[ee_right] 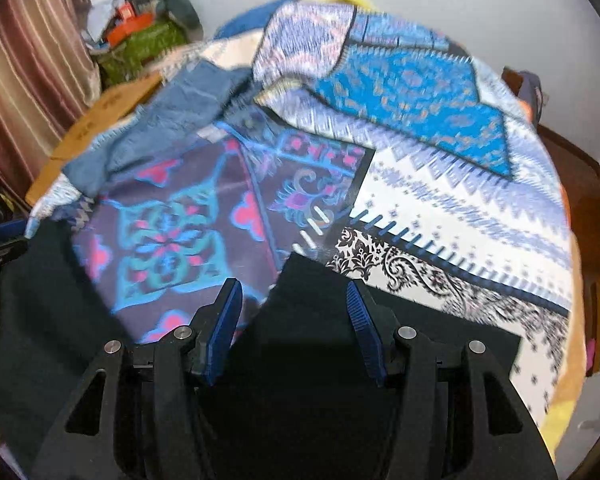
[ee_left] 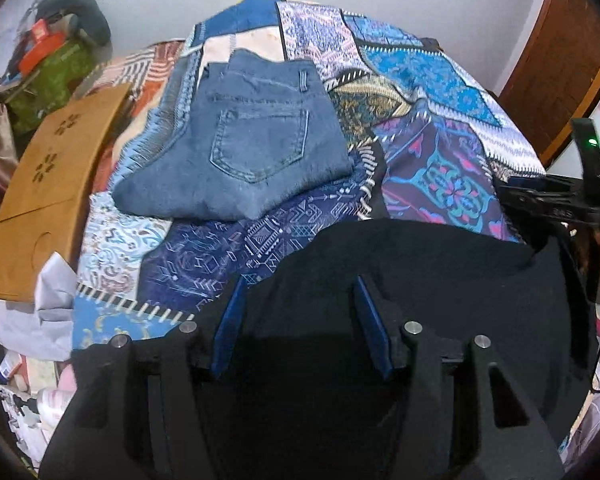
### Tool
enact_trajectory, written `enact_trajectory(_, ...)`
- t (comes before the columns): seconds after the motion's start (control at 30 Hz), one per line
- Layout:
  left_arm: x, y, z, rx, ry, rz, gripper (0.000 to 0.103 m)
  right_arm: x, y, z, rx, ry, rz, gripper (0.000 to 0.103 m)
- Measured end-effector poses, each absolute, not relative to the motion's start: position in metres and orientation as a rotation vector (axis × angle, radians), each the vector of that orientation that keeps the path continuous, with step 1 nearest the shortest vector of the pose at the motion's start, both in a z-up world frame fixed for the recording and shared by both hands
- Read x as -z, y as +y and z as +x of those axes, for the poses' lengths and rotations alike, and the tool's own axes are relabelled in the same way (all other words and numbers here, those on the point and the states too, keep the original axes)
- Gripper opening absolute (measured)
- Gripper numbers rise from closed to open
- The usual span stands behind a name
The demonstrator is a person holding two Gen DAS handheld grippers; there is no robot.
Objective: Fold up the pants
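Note:
Black pants (ee_left: 440, 280) lie on the near part of a patchwork bedspread (ee_left: 440, 80). My left gripper (ee_left: 300, 292) is open, its blue pads either side of the black cloth's edge, holding nothing. My right gripper (ee_right: 294, 296) is open too, straddling a pointed corner of the black pants (ee_right: 312, 304); the right wrist view is blurred. The right gripper also shows at the far right of the left wrist view (ee_left: 548, 196). Folded blue jeans (ee_left: 240, 148) lie farther back on the bed, and show in the right wrist view (ee_right: 160, 120).
A brown cardboard sheet (ee_left: 48, 192) lies at the bed's left edge. A pile of clutter (ee_left: 56, 56) sits at the back left by a striped curtain (ee_right: 32, 60). A wooden door (ee_left: 560, 60) stands at the right. The bedspread (ee_right: 440, 200) fills the right wrist view.

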State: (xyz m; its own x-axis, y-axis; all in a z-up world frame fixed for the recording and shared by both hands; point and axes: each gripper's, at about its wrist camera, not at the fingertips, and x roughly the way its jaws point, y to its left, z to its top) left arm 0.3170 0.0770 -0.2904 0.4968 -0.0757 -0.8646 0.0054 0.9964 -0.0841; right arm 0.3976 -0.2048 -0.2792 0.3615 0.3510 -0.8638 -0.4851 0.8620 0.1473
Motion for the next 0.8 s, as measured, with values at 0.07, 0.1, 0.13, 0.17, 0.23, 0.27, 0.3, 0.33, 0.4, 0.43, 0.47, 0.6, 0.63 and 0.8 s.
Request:
enact_trajectory(0.07, 0.293, 0.078, 0.317, 0.049, 1.052, -0.079, 0.056, 0.291, -0.205, 0.406, -0.543, 1.1, -0.138, 0.04)
enact_trajectory(0.1, 0.293, 0.078, 0.317, 0.046, 1.05, -0.079, 0.056, 0.291, -0.206, 0.408, -0.549, 1.092, -0.131, 0.032)
enact_trajectory(0.13, 0.292, 0.077, 0.316, 0.043, 1.047, -0.077, 0.056, 0.291, -0.208, 0.409, -0.547, 1.083, -0.127, 0.019)
enact_trajectory(0.17, 0.291, 0.075, 0.317, 0.041, 1.045, -0.074, 0.056, 0.29, -0.21, 0.409, -0.54, 1.079, -0.13, 0.014)
enact_trajectory(0.23, 0.288, 0.072, 0.315, 0.034, 1.048, -0.061, 0.056, 0.29, -0.216, 0.408, -0.547, 1.075, -0.113, 0.011)
enact_trajectory(0.27, 0.285, 0.07, 0.313, 0.033, 1.048, -0.055, 0.056, 0.289, -0.22, 0.406, -0.547, 1.072, -0.098, 0.011)
enact_trajectory(0.3, 0.283, 0.068, 0.312, 0.033, 1.048, -0.05, 0.056, 0.287, -0.223, 0.405, -0.546, 1.068, -0.088, 0.011)
enact_trajectory(0.33, 0.279, 0.065, 0.309, 0.036, 1.044, -0.043, 0.056, 0.282, -0.227, 0.4, -0.546, 1.055, -0.074, 0.011)
enact_trajectory(0.4, 0.269, 0.059, 0.301, 0.044, 1.032, -0.033, 0.057, 0.267, -0.236, 0.388, -0.542, 1.013, -0.043, 0.011)
enact_trajectory(0.43, 0.263, 0.055, 0.296, 0.053, 1.027, -0.032, 0.058, 0.259, -0.241, 0.382, -0.541, 0.996, -0.03, 0.011)
enact_trajectory(0.47, 0.259, 0.052, 0.292, 0.059, 1.023, -0.032, 0.06, 0.25, -0.245, 0.375, -0.542, 0.977, -0.015, 0.011)
enact_trajectory(0.6, 0.24, 0.036, 0.274, 0.081, 0.995, -0.021, 0.064, 0.208, -0.274, 0.343, -0.517, 0.886, 0.009, 0.011)
enact_trajectory(0.63, 0.235, 0.032, 0.27, 0.088, 0.99, -0.018, 0.065, 0.197, -0.283, 0.333, -0.51, 0.864, 0.016, 0.011)
enact_trajectory(0.8, 0.22, 0.004, 0.246, 0.126, 0.979, 0.007, 0.066, 0.162, -0.324, 0.292, -0.457, 0.799, 0.038, 0.011)
